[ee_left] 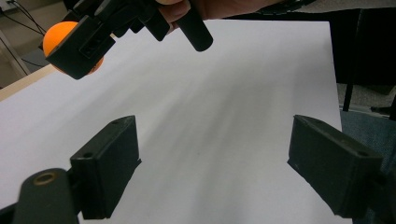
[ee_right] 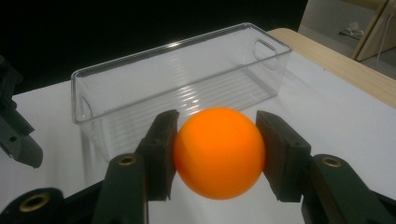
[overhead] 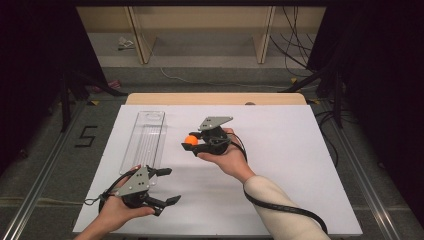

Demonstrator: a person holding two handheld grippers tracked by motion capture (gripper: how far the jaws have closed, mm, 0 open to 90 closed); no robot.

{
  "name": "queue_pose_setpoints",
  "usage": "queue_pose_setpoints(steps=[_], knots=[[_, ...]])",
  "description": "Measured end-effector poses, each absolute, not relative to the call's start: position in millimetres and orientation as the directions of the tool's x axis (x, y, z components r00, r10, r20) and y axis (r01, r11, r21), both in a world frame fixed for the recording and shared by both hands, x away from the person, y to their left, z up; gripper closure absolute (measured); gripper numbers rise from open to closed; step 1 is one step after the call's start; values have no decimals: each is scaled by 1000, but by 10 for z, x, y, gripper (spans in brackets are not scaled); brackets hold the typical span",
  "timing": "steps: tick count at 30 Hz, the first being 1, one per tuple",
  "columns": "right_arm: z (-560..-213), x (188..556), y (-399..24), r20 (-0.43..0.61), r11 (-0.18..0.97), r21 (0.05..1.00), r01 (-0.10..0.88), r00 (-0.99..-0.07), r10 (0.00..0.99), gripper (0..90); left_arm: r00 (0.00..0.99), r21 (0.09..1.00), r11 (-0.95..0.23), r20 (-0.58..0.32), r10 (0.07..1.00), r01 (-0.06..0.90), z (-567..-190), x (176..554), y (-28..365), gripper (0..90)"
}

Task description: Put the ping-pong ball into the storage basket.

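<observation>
An orange ball (ee_right: 218, 152) is clamped between the two black jaws of my right gripper (overhead: 192, 141), held above the white table mat near its middle. The ball (overhead: 190, 139) faces a clear plastic bin (overhead: 145, 136) that lies lengthwise at the left of the mat; in the right gripper view the bin (ee_right: 177, 88) stands just beyond the ball and is empty. My left gripper (overhead: 169, 185) rests low at the front left, jaws wide apart with nothing between them. In the left gripper view the ball (ee_left: 58, 39) shows at upper left, partly behind the right gripper's jaw.
A white mat (overhead: 280, 165) covers the wooden table (overhead: 215, 98). A black cable (overhead: 280, 207) trails from the right gripper along the sleeve. Beyond the table lie floor cables and wooden frame legs (overhead: 262, 35). The mat's right half is bare.
</observation>
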State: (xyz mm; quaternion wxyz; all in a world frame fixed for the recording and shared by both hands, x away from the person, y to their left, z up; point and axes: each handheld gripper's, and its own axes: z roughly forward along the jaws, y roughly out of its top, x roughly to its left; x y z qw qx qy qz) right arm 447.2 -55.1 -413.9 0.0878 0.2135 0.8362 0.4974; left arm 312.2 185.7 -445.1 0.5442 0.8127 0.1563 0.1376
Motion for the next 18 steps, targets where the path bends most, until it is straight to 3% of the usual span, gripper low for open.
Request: queue_pose_setpoints(steps=[18], knots=[[-4110, 4524, -477, 68, 414, 870, 270, -895, 441, 513, 916, 926, -364, 55, 398, 103, -4453, 3120, 1854, 159]])
